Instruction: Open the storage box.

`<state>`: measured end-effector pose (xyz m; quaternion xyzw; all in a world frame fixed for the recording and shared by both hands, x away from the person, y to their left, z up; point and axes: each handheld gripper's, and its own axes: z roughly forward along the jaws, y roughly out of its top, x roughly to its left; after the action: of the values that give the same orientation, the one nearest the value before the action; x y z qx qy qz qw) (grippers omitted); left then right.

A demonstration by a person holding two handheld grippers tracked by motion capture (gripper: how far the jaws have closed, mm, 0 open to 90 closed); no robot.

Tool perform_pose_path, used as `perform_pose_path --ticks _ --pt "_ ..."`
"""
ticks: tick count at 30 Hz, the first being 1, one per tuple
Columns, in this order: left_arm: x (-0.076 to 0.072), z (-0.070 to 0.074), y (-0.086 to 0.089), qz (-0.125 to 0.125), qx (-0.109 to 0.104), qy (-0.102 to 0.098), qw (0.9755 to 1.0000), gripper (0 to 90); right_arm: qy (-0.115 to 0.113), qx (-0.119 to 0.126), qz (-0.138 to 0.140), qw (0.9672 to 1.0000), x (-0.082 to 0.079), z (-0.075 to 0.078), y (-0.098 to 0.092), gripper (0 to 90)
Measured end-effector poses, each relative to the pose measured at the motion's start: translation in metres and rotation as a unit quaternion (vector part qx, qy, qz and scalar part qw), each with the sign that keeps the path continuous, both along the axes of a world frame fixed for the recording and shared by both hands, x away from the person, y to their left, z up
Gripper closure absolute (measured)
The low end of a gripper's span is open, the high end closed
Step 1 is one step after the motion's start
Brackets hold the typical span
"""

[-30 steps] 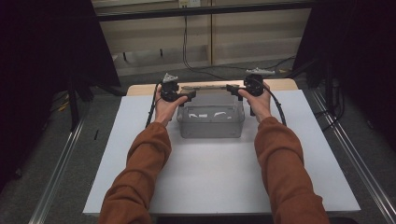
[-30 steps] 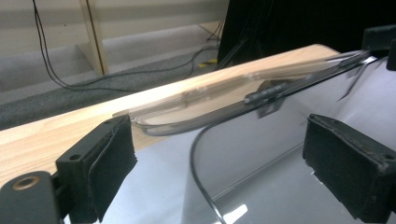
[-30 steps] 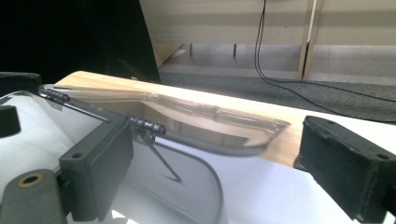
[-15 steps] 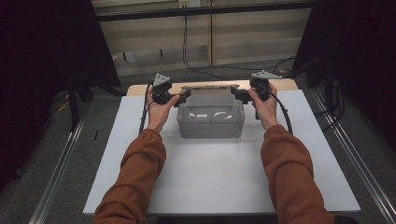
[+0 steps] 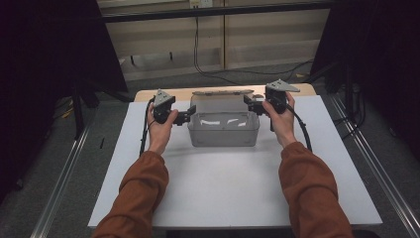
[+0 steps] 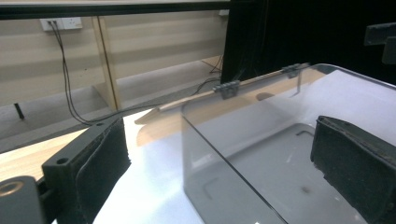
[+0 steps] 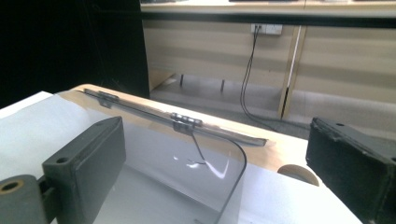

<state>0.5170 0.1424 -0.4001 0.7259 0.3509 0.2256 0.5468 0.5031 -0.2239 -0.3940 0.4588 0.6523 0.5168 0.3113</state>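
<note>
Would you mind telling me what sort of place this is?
Probably a lab recording station: a white table flanked by metal rails, dark curtains, and a wall socket with cables.

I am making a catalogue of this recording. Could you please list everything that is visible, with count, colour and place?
Clear plastic box: one, transparent grey, on the far middle of the board, open on top.
Box lid: one, clear, hinged at the box's far edge, folded back.
White board: one, white, covering the table.
Wooden table: one, light wood, showing at the board's far edge.
Cables: several, black, on the floor and wall behind.
Wall socket: one, white, on the back wall.
Left claw: one, black, at the box's left wall, jaws open.
Right claw: one, black, at the box's right wall, jaws open.
Sleeves: two, rust orange, near edge.
</note>
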Motion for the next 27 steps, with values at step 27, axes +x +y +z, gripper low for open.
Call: perform_pose_path --ticks 27 --pt "-0.070 0.014 0.020 0.009 -0.004 -0.053 0.9986 3.2 -0.059 -0.009 -0.012 0.9982 -0.068 0.014 -0.016 2.5"
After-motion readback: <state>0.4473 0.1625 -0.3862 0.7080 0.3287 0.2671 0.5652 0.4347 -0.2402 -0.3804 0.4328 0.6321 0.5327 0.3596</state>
